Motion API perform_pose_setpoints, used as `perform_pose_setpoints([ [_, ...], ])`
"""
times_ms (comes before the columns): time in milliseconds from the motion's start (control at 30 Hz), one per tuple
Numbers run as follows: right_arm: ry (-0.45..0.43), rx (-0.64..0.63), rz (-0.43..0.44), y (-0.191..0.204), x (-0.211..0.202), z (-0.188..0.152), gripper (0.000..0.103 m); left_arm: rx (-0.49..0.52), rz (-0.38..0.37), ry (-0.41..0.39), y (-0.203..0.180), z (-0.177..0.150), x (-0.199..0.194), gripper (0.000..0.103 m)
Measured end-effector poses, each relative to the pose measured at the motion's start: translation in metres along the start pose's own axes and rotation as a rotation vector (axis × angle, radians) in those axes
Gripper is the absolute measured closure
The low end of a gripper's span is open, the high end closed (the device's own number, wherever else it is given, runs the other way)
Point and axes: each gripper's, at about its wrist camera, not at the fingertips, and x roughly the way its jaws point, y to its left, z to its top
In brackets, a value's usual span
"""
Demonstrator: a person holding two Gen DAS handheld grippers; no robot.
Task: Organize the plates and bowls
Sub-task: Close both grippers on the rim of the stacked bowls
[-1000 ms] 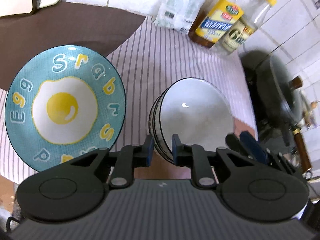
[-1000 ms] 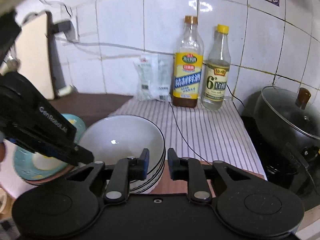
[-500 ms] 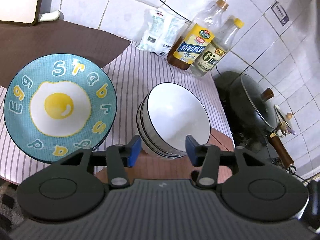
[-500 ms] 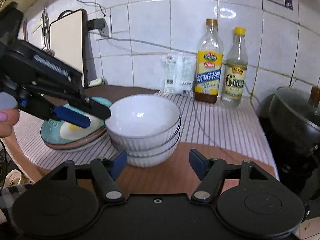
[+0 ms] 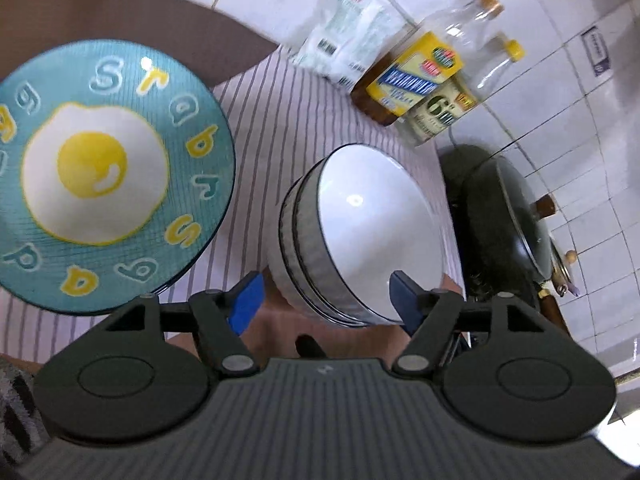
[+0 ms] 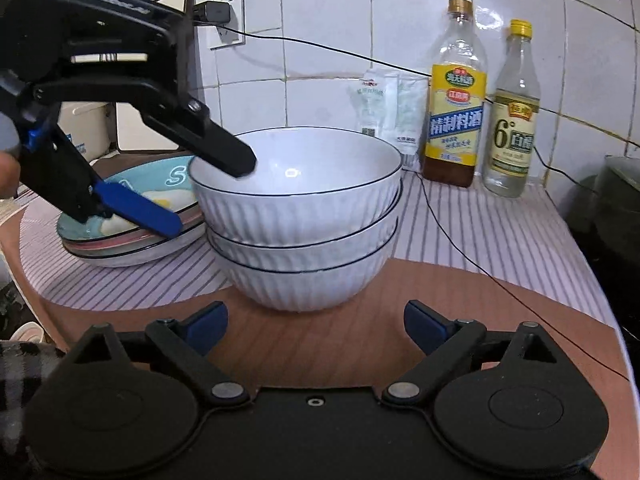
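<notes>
A stack of three white ribbed bowls (image 6: 300, 216) with dark rims stands on the counter, seen from above in the left wrist view (image 5: 360, 240). To its left is a stack of plates topped by a teal egg plate (image 5: 104, 168), which also shows in the right wrist view (image 6: 160, 188). My left gripper (image 5: 326, 300) is open and empty, above the bowls' near side. It also shows in the right wrist view (image 6: 208, 188), hovering over the plates and the bowls' left rim. My right gripper (image 6: 316, 324) is open and empty, just in front of the bowl stack.
Two bottles (image 6: 456, 120) and a white packet (image 6: 384, 108) stand against the tiled wall. A dark lidded pot (image 5: 508, 216) sits at the right. A striped cloth (image 6: 480, 232) covers the wooden counter (image 6: 400, 300). A black cable (image 6: 452, 240) crosses the cloth.
Both grippers went from nearly shut to wide open. The right gripper drew back and lower in front of the bowls; the left gripper stayed above them.
</notes>
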Motion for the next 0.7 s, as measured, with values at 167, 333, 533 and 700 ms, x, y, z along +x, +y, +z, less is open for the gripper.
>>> perform_pose_setpoints([
  [167,-0.024,0.001,0.044,-0.004,0.015,0.004,0.006,-0.018,0.005,0.041,0.004,0.012,0.019,0.034],
  [333,-0.034,-0.035,0.057,0.002,0.026,0.009,0.004,-0.007,0.035,0.054,0.002,0.019,0.030,0.037],
  [533,-0.008,0.002,0.095,-0.002,0.037,0.015,0.002,0.042,0.082,0.056,-0.002,0.019,0.035,0.058],
  [700,0.019,0.020,0.113,-0.002,0.045,0.020,0.001,0.061,0.106,0.048,-0.004,0.016,0.037,0.059],
])
